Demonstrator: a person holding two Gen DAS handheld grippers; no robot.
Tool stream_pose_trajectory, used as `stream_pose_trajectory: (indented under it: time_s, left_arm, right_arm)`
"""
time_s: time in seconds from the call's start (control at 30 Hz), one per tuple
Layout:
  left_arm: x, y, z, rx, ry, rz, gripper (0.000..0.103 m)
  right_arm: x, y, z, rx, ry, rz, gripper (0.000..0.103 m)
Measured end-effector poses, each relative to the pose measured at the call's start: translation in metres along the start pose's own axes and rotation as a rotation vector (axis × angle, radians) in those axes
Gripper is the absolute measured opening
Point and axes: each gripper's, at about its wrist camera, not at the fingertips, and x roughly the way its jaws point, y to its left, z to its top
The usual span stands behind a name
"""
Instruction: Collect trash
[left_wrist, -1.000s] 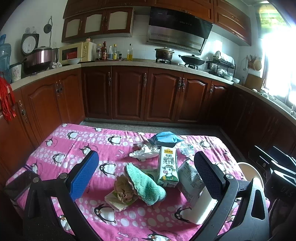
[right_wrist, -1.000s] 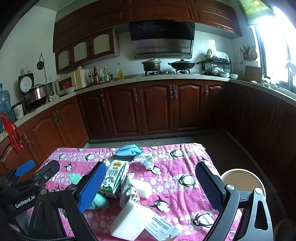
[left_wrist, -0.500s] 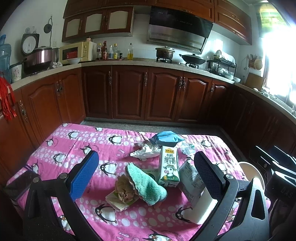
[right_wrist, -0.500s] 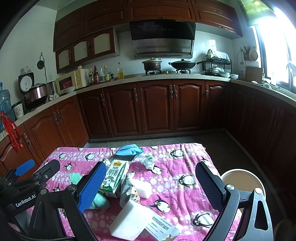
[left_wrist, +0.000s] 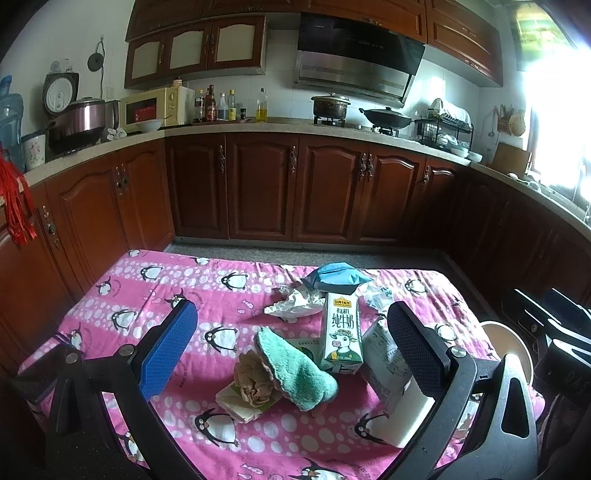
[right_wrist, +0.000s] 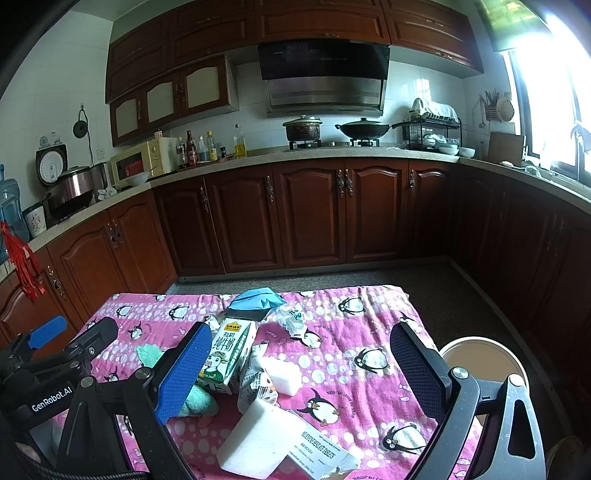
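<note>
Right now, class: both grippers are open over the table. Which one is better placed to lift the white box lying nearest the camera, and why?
The right gripper. In its own view the white box lies low between its open fingers. For the left gripper the box sits off to the right, partly behind its right finger.

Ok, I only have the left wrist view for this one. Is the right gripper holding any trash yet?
Observer: No. The right wrist view shows the right gripper open, with its fingers spread above the table and nothing between them.
Reviewer: What's the white thing half hidden behind my right finger?
Observer: It's a white box lying on its side. It has a torn, printed flap at the near end, and the print ends in "TABLETS".
Reviewer: Where's the bin? I only get a sliver of it.
Observer: A round bin stands on the floor just off the table's right edge. Its opening shows between the right gripper's finger and its frame.
</note>
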Motion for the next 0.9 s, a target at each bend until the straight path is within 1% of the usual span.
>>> stream_pose_trajectory:
  time_s: [0.13, 0.4, 0.53, 0.9]
  left_arm:
    - [0.0007, 0.0, 0.0005, -0.001, 0.029, 0.001, 0.102]
    - [-0.0005, 0.0011, 0.0015, 0.001, 0.022, 0.002, 0.102]
    - [-0.0018, 0.0025, 0.0074, 0.001, 0.056, 0.009, 0.102]
    - [-0.0025, 0.0022, 0.0073, 0.008, 0.026, 0.012, 0.102]
  right_arm:
    - [-0.0004, -0.0007, 0.0, 0.001, 0.0, -0.001, 0.096]
    - [-0.0006, -0.0013, -0.0001, 0.0, 0.0, -0.001, 0.096]
    - [-0.001, -0.0019, -0.0003, 0.0, 0.001, 0.001, 0.096]
    - [-0.0006, -0.0016, 0.0004, -0.001, 0.002, 0.001, 0.096]
